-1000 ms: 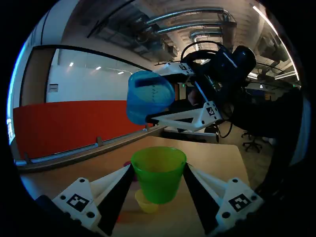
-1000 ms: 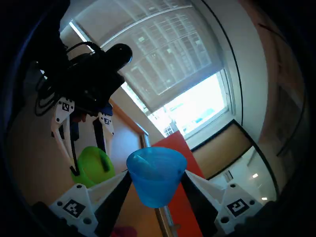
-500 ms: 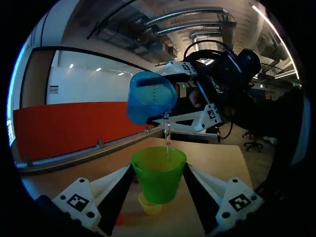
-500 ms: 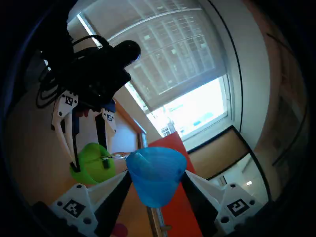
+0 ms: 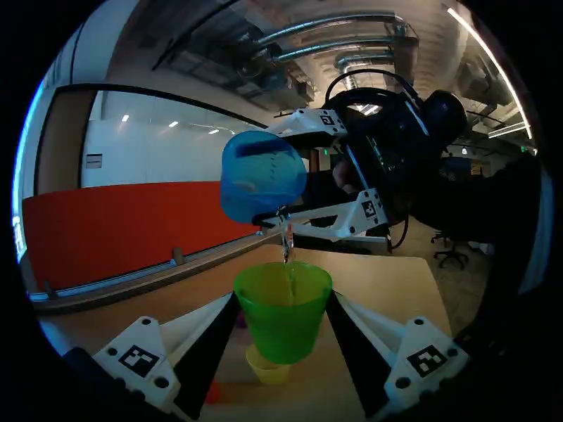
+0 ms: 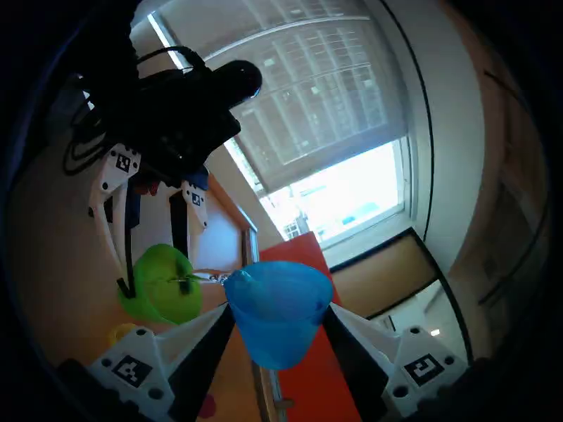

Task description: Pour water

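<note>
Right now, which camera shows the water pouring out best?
The left gripper view. There the water stream falls in full from the tilted blue cup into the green cup, seen from the side. The right gripper view shows it as a thin, faint thread between the two cups' rims.

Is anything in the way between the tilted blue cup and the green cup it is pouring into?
Nothing visible. The blue cup is tilted above the green cup, and a thin water stream falls through open air into its mouth.
</note>
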